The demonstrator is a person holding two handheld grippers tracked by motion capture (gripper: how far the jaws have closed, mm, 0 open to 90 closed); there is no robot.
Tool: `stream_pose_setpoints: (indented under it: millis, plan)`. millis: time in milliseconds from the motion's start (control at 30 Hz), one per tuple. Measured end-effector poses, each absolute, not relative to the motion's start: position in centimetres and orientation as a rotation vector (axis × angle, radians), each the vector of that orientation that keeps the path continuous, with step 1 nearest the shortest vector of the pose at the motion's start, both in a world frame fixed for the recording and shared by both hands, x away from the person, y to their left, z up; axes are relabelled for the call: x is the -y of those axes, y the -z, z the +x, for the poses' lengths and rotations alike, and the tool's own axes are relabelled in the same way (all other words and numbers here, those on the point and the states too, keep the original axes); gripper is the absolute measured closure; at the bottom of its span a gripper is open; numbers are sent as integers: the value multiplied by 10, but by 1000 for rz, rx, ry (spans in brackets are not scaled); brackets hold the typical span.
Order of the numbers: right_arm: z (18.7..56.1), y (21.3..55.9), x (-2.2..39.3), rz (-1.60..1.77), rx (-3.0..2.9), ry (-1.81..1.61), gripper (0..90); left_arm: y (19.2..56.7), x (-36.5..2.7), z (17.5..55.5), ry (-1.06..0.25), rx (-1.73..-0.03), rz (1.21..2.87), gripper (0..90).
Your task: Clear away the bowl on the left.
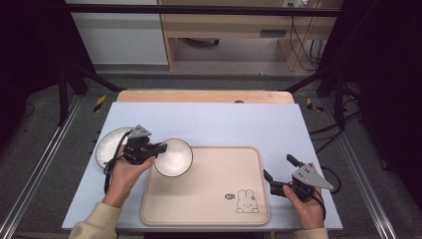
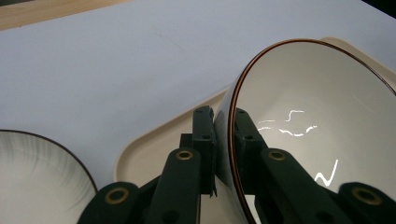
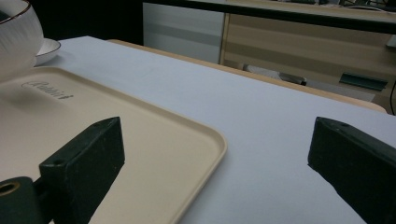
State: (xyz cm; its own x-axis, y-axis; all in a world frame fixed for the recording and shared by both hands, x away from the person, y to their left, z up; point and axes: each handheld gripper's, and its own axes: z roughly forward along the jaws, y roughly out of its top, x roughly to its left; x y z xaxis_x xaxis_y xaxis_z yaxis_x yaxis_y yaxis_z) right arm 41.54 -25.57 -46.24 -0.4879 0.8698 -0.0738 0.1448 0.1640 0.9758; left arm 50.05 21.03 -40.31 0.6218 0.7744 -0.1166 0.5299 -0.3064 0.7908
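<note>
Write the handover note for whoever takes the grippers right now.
Left gripper: shut on the rim of the white bowl, one of the fingers outside the wall, the other inside.
Right gripper: open, holding nothing, at the right edge of the tray.
Bowl sits over the tray's upper left corner; whether it rests on the tray or is lifted I cannot tell. The plate lies on the table left of the tray.
Done: bowl grasped, brought to the tray.
Left, probably: set the bowl down, release; perhaps the plate next.
</note>
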Motion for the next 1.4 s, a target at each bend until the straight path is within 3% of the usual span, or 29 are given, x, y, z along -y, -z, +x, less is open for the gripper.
stream_pose_setpoints:
  millis: [1000, 1400]
  plan:
    - [415, 462, 257, 967, -1772, -1378, 39, 427, -140, 485, -229, -895, 2099, 821]
    - [414, 462, 258, 968, -1771, -1374, 40, 431, -130, 481, -191, -876, 2114, 820]
